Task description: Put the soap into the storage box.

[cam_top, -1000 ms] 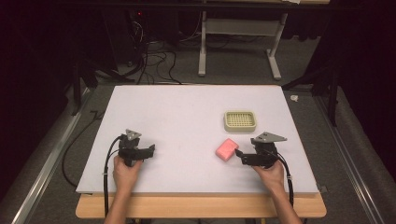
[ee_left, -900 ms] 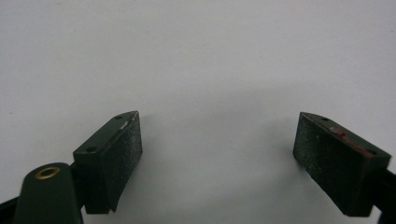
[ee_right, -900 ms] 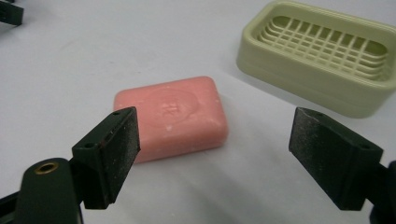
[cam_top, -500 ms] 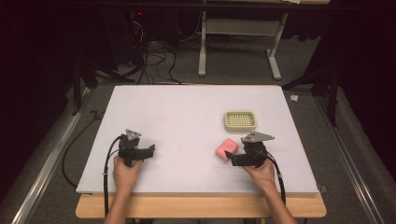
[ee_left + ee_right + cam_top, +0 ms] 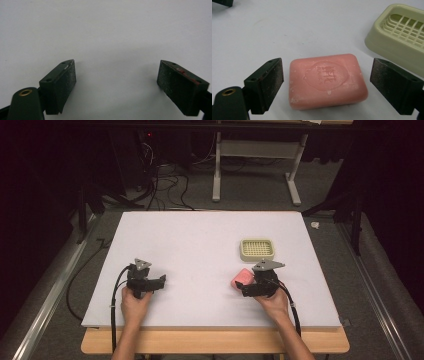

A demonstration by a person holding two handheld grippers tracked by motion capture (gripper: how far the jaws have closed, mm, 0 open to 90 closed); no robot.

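Left gripper (image 5: 162, 281) sits low over the white table (image 5: 200, 245), near the front-left edge, held in the person's left hand (image 5: 134, 301). Cable trails back off the table edge. In the left gripper view its jaws stand wide apart, nothing between them, only bare white table under the pads (image 5: 67, 82).

Middle of the table is bare.

Right of centre, the pink soap bar (image 5: 242, 277) lies flat on the table, front-right area. Rounded rectangle with an embossed round stamp on top, clear in the right gripper view (image 5: 327, 80). It is not in the dish.

Right gripper (image 5: 238, 285) is held in the person's right hand (image 5: 272, 301), pointing left toward the soap, grey three-cornered plate on top. Its jaws have just been opening and now stand wide. In the right gripper view the soap lies between the two pads (image 5: 272, 80), with a gap to each pad, so nothing is gripped. The soap rests on the table on its own.

Behind the soap, a little further from the person, is the cream soap dish (image 5: 257, 249) with a grid insert. It is near the soap but apart from it. In the right gripper view the dish (image 5: 397, 42) sits at the upper right, beyond the right-hand pad.
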